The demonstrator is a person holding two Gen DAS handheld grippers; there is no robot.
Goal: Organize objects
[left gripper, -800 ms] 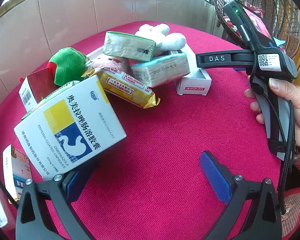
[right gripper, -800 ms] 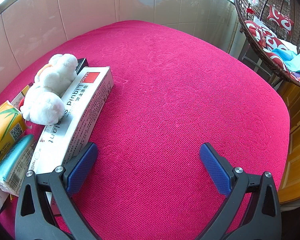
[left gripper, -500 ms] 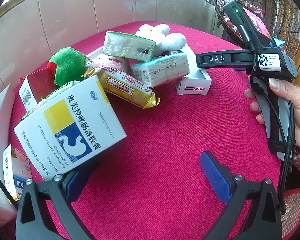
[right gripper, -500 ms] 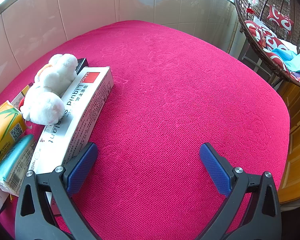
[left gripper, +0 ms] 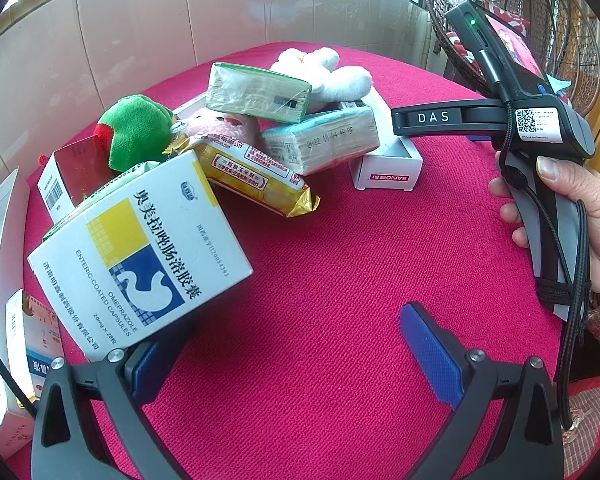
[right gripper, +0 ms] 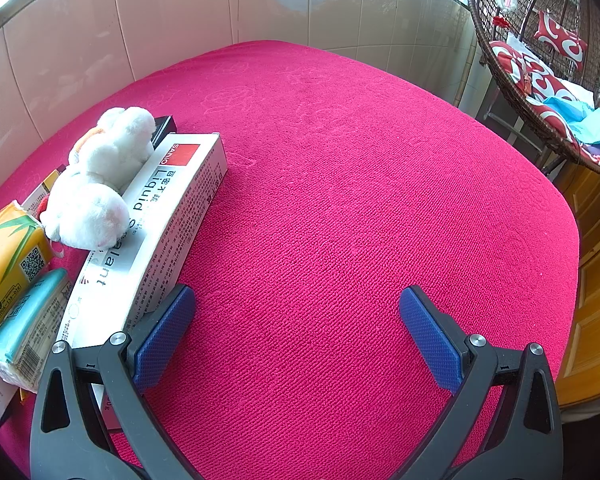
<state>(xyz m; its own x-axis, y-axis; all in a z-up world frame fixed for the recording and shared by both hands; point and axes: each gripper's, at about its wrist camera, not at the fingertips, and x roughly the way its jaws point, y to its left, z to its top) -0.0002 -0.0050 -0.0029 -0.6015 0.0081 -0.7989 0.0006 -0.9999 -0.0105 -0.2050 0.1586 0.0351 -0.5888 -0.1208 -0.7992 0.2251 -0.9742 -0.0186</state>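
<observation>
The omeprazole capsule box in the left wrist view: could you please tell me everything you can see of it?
The omeprazole capsule box is a white cardboard carton with a yellow grid square, a blue panel bearing a white stomach shape, Chinese lettering and the words "Enteric-coated capsules". It looks closed and undamaged. It sits tilted at the near end of the pile on the red tablecloth, its far edge against a green pack and the yellow snack packet. The open left gripper has one finger just below its near corner; contact is unclear.
</observation>
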